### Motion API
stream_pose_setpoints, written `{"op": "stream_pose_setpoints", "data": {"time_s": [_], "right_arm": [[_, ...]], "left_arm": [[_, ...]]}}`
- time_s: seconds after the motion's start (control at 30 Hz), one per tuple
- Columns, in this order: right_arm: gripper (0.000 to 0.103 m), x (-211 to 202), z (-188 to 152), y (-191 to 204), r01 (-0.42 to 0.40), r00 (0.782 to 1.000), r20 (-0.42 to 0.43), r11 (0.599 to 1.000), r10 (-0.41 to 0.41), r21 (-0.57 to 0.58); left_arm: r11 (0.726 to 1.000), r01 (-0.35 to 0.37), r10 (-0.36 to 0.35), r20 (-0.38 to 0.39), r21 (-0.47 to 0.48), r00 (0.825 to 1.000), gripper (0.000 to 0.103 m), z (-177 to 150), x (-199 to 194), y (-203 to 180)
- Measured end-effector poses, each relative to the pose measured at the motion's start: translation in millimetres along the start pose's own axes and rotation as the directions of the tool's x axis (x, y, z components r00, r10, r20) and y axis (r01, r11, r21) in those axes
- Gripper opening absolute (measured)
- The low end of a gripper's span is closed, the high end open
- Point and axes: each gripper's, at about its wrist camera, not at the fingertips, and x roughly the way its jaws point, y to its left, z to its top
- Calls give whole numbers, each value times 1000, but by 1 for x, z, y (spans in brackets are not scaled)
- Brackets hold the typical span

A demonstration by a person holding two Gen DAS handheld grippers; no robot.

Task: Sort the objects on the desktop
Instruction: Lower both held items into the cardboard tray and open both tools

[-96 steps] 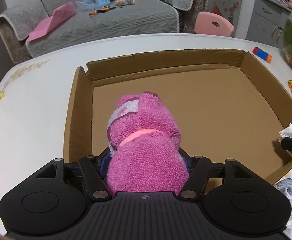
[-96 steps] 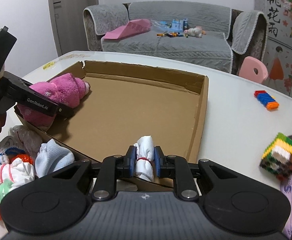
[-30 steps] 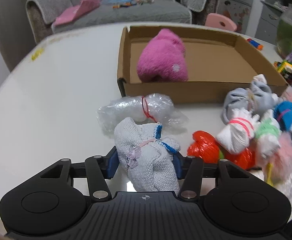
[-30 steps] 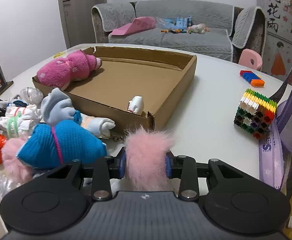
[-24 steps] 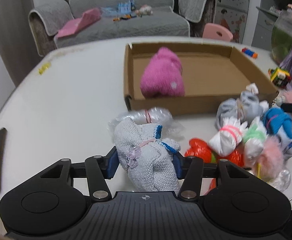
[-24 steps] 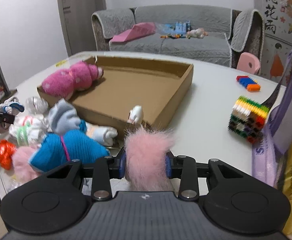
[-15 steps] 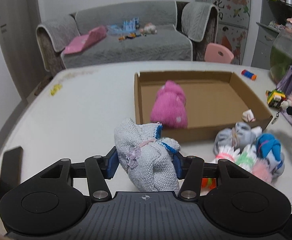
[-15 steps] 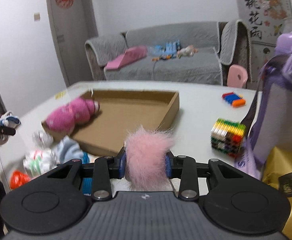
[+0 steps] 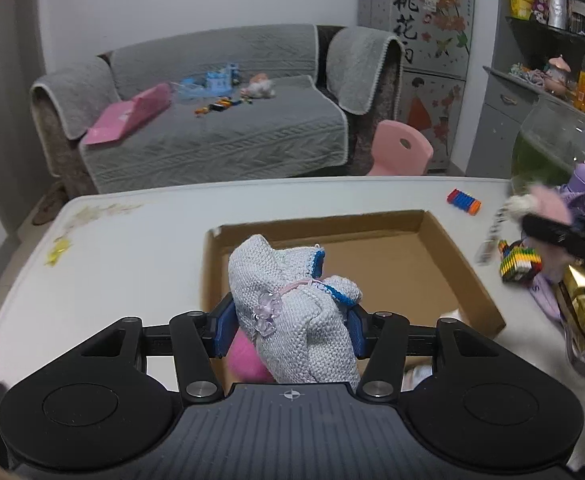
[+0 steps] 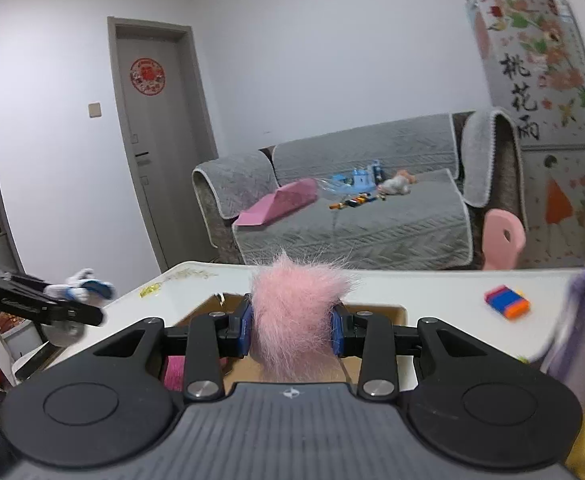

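The left gripper is held above the near wall of the shallow cardboard box on the white table, with a grey knitted bundle wedged between its blue pads, which press on the bundle from both sides at a middling spread. The bundle is pale grey knit with blue edging and a thin pink tie carrying a small clear flower. Below it, inside the box, a patch of the magenta plush toy shows. The right gripper is raised over the table's near side, its jaws set fairly narrow and clamped on a pink fluffy pompom whose long hairs spread out past the pads; the box's far rim is just visible behind it.
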Motion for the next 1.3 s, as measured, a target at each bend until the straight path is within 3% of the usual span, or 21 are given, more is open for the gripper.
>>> {"op": "stream_pose_setpoints", "data": {"time_s": [0.33, 0.57, 0.8, 1.0, 1.1, 1.3], "right_arm": [[33, 59, -12, -14, 32, 995, -95, 999, -30, 21], [33, 83, -25, -2, 89, 982, -165, 996, -92, -28], [33, 86, -39, 1, 125, 965, -225, 991, -132, -47], [45, 87, -43, 4, 147, 955, -247, 986, -162, -78], [59, 81, -41, 3, 158, 958, -230, 984, -172, -77], [61, 58, -28, 4, 149, 971, -174, 984, -165, -100]], "left_arm": [[998, 8, -3, -90, 55, 996, 59, 29, 92, -31], [999, 23, -14, -201, 44, 979, 59, 19, 153, -34], [995, 28, -4, -253, 93, 968, 60, 7, 187, -50], [985, 23, 22, -255, 172, 967, 69, 0, 191, -65], [988, 18, 22, -253, 156, 967, 78, 2, 189, -64], [991, 23, 5, -202, 133, 979, 80, 14, 154, -57]]}}
